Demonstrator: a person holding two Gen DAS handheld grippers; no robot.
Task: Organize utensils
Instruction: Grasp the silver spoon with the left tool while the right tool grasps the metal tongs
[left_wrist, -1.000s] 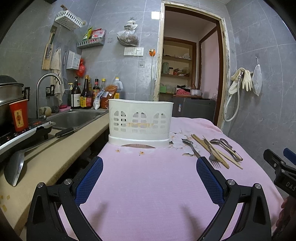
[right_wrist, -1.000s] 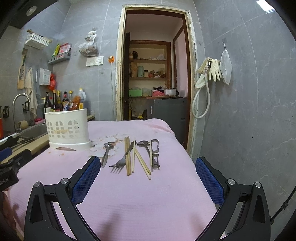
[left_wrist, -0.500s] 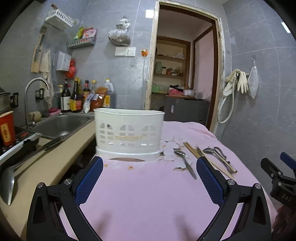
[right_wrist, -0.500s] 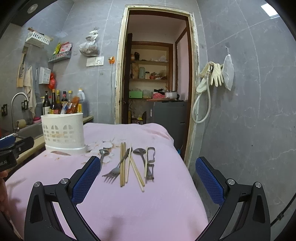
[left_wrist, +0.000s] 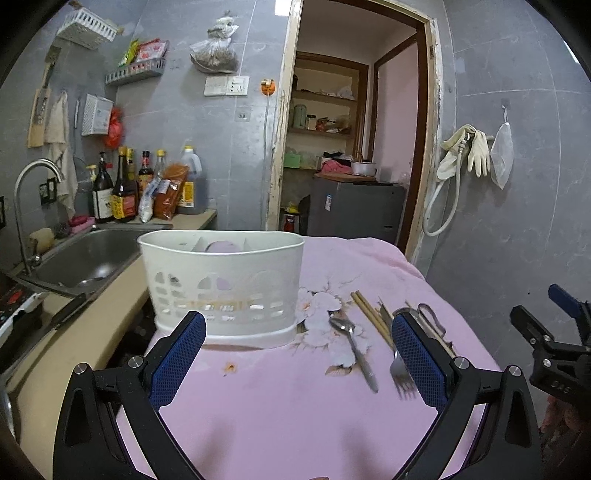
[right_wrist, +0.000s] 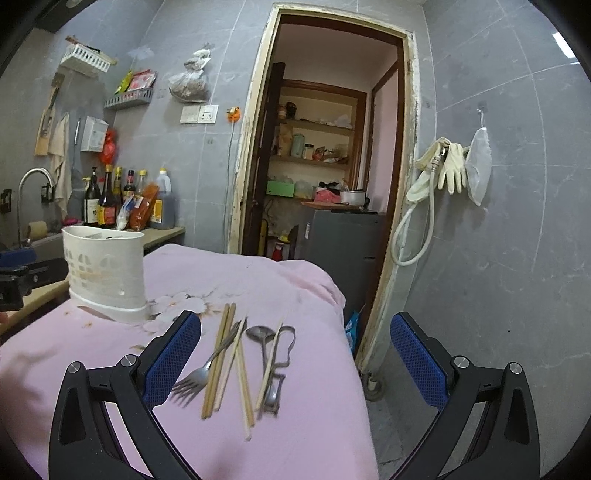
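Observation:
A white slotted utensil caddy (left_wrist: 221, 284) stands on the pink cloth-covered table (left_wrist: 280, 406); it also shows in the right wrist view (right_wrist: 105, 273). To its right lie a spoon (left_wrist: 352, 347), a fork (right_wrist: 201, 374), several wooden chopsticks (right_wrist: 221, 358), a second spoon (right_wrist: 264, 343) and a metal peeler (right_wrist: 282, 360). My left gripper (left_wrist: 299, 362) is open and empty, hovering in front of the caddy. My right gripper (right_wrist: 295, 365) is open and empty, above the table's right edge, just right of the utensils.
A counter with a steel sink (left_wrist: 85, 258), a tap (left_wrist: 33, 192) and several sauce bottles (left_wrist: 122, 188) runs along the left. A doorway (left_wrist: 351, 155) opens behind the table. The table's right edge (right_wrist: 354, 369) drops to the floor beside the wall.
Both grippers have risen and tilted downward and moved closer to the table, so the caddy's inside and the utensils show larger. The right gripper has shifted right.

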